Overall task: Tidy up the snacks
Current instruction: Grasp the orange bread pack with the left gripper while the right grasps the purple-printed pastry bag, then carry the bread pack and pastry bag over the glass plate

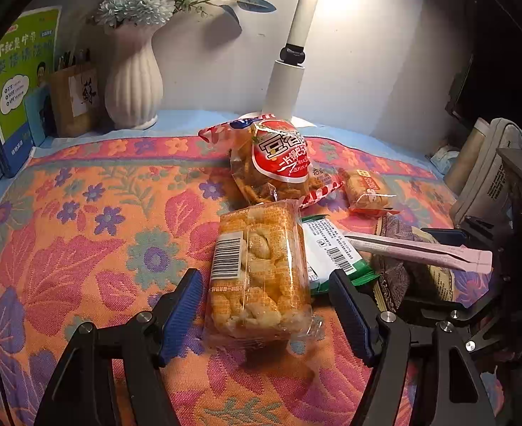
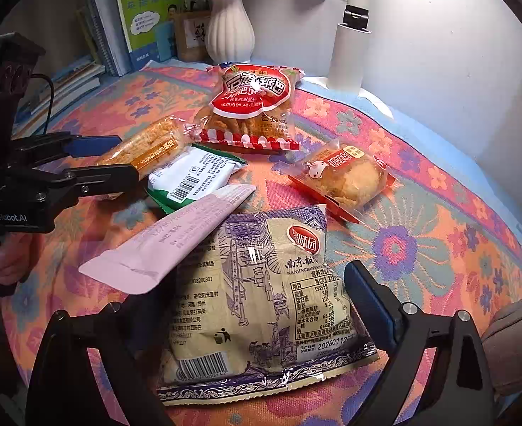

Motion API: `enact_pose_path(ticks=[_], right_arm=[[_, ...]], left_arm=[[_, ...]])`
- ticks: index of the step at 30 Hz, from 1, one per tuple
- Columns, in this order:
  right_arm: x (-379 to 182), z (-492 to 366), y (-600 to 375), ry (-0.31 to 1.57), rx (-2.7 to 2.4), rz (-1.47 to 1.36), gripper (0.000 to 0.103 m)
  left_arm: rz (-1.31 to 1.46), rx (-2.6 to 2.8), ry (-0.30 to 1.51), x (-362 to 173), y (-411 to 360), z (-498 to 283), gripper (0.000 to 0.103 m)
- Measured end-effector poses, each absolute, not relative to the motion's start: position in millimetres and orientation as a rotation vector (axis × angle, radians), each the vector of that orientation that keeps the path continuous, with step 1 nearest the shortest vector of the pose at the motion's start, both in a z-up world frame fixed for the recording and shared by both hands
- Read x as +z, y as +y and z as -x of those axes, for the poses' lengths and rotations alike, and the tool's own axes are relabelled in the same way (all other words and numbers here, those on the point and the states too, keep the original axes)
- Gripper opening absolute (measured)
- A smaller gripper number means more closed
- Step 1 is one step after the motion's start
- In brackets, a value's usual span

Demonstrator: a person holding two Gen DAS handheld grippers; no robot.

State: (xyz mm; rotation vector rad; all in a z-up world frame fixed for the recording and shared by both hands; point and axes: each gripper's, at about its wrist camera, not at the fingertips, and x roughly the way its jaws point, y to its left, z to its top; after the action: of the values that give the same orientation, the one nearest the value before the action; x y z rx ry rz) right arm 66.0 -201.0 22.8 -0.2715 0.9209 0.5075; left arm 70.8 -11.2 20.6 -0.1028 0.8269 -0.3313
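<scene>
Claws both spread: your left claw straddles the clear-wrapped golden pastry pack, your right claw the beige-and-purple printed bag.

White wall, floral tablecloth, lamp post

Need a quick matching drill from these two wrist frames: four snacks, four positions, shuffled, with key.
Things:
1. pink sachet
2. orange cracker pack
3. red-label bag
4. beige printed bag

Places:
A. between the open left gripper fingers
B. farthest back, near the white vase
C. between the open right gripper fingers
D. lying across the beige bag's top corner

Pairs: 1-D, 2-A, 3-B, 4-C
</scene>
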Motion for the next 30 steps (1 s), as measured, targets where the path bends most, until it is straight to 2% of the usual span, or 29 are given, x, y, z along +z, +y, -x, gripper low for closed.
enact_pose_path(ticks=[5, 10, 12, 14, 21, 30], right_arm=[[19, -71, -211, 0.946, 0.526, 0.188, 0.099], [16, -65, -204, 0.933, 0.509, 0.231, 0.098], [15, -61, -200, 0.921, 0.503, 0.264, 0.092], [17, -55, -197, 0.895, 0.493, 0.294, 0.089], [19, -37, -208, 0.902, 0.445, 0.232, 0.08], [26, 38, -263, 0.925, 0.328, 0.06, 0.079]], left_arm=[[0.179, -0.316, 0.858, 15, 2, -78, 0.071], [0.2, -0.319, 0.894, 9, 2, -85, 0.07], [0.19, -0.338, 0.891, 9, -1, -83, 0.049], [0.168, -0.326, 0.875, 10, -4, -81, 0.047], [0.148, -0.299, 0.815, 17, -1, -73, 0.046], [0.123, -0.315, 0.793, 26, -12, -53, 0.045]])
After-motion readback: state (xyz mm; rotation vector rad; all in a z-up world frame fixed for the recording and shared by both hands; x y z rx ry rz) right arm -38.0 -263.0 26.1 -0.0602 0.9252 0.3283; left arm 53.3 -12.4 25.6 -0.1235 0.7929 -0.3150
